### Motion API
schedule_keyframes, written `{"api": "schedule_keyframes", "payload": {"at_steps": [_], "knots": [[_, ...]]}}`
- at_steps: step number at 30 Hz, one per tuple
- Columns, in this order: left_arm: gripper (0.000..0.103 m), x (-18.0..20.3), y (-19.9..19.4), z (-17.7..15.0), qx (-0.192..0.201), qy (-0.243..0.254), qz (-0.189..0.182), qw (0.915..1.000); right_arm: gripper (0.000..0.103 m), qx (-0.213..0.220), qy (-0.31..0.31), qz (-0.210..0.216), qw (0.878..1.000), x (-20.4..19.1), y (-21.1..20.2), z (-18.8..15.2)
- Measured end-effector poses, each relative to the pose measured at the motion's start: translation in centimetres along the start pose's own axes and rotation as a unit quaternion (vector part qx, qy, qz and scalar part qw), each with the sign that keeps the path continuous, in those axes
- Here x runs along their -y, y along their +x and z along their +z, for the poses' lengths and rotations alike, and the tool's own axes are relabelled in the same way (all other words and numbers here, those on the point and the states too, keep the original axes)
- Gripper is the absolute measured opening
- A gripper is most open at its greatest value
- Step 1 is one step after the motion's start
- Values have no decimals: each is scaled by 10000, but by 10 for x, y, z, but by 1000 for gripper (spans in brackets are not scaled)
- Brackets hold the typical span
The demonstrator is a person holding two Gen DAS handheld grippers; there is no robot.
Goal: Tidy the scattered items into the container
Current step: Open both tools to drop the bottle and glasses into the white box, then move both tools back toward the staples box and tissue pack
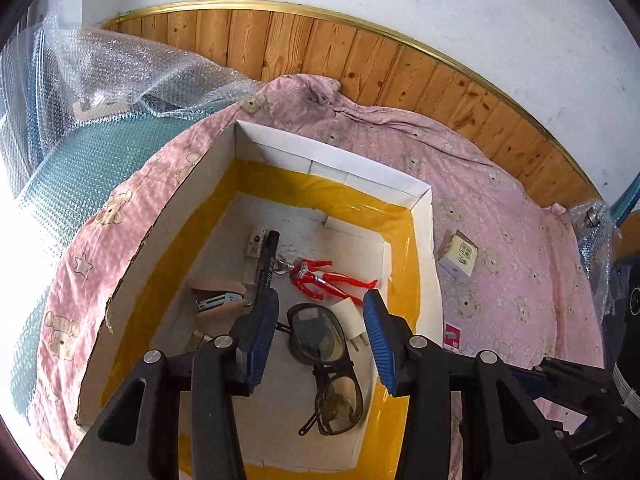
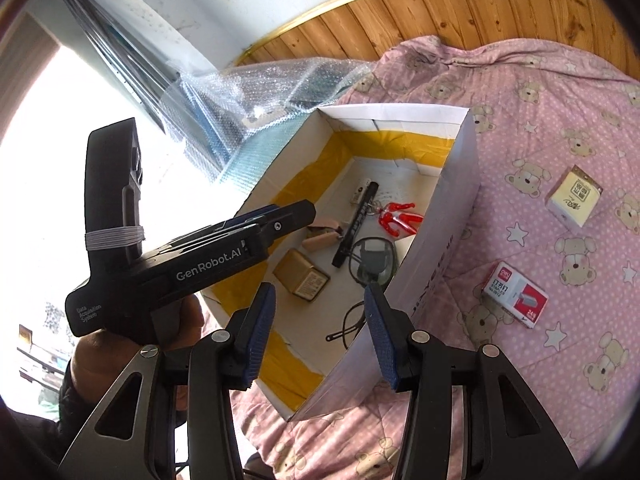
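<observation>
Both grippers hung open and empty, the left gripper (image 1: pixel 320 316) over the cardboard box (image 1: pixel 424 216) that already held glasses (image 1: pixel 324 340), a marker (image 1: pixel 267 258) and a red figure (image 1: pixel 320 276). The right gripper (image 2: pixel 320 312) hovered by the box's near wall. Still out on the pink quilt (image 2: pixel 540 92) lay a staples box (image 2: pixel 514 294) and a small carton (image 2: pixel 574 196); fetching them looked next.

The box's near wall (image 2: pixel 432 264) hides part of the glasses (image 2: pixel 370 260). Print on the staple box (image 2: pixel 514 294) is too small to read.
</observation>
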State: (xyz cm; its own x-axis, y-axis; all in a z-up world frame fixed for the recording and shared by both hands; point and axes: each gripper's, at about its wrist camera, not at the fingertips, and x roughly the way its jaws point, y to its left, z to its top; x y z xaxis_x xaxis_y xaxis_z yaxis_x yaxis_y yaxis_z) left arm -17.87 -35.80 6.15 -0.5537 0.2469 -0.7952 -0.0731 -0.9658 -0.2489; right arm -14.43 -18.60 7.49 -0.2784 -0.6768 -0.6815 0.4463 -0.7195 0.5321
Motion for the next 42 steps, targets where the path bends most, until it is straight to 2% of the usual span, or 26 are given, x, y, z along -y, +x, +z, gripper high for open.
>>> {"api": "schedule_keyframes", "payload": {"at_steps": [13,19,24,31,39,42], "knots": [[47,32,-35,-16,185,127,-139,9997,49,354,7,24,9994,0,-41,-20],[49,49,-45,-28,199,186,-311,9991,49,578,248,-77,9980,26,-66,-42],[49,74,-47,-39,67,342,-568,9978,49,594,790,-263,9948,66,-79,-65],[51,122,-42,-52,-168,704,-926,9931,49,703,1144,-313,9905,94,-93,-82],[51,155,-21,-66,-470,893,-934,9905,50,745,1299,-264,9884,110,-99,-89],[56,162,-11,-70,-605,913,-912,9898,50,748,1385,-272,9872,120,-101,-94]]}}
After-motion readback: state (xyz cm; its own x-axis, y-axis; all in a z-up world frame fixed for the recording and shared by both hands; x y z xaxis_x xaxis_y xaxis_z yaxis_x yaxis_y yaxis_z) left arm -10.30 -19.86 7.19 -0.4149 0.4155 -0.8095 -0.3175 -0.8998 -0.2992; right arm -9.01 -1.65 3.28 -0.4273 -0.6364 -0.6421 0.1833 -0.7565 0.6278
